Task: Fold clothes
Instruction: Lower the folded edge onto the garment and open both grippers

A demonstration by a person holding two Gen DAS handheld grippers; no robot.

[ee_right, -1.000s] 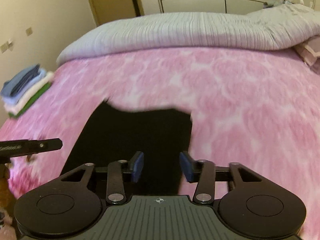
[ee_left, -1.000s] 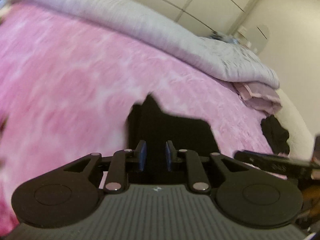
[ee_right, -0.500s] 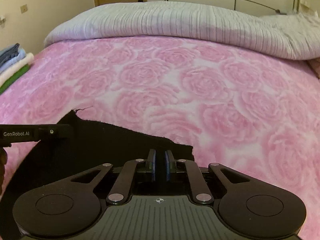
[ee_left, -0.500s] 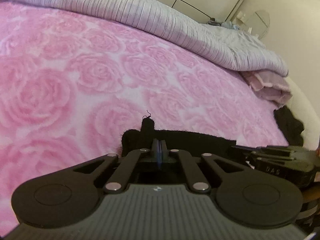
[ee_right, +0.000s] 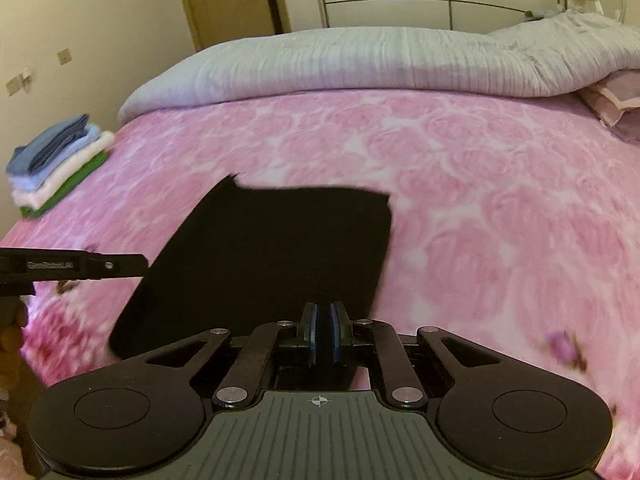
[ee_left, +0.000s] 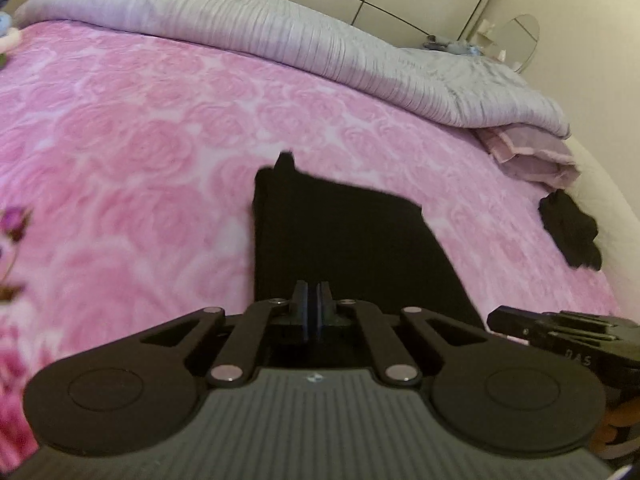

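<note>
Both grippers, left (ee_left: pixel 312 300) and right (ee_right: pixel 323 322), have lifted back from the near hem, jaws pressed almost together and seemingly pinching nothing, leaving the black garment (ee_right: pixel 272 248) flat on the pink bed (ee_right: pixel 480 200), apparently one fold done.

We count two grippers: left (ee_left: pixel 313 306), right (ee_right: pixel 324 334). Two black garments on bed: one flat cloth (ee_left: pixel 340 240) spread near grippers, one crumpled piece (ee_left: pixel 570 236) at far right edge. One pink blanket (ee_right: pixel 460 168). One grey duvet (ee_right: pixel 360 64) along its far side. One folded pink sheet (ee_left: pixel 532 154) beneath duvet's end. One stack (ee_right: pixel 60 164) of folded clothes; we make out about four layers: blue, pale blue, white, green. One door (ee_right: pixel 228 0).
</note>
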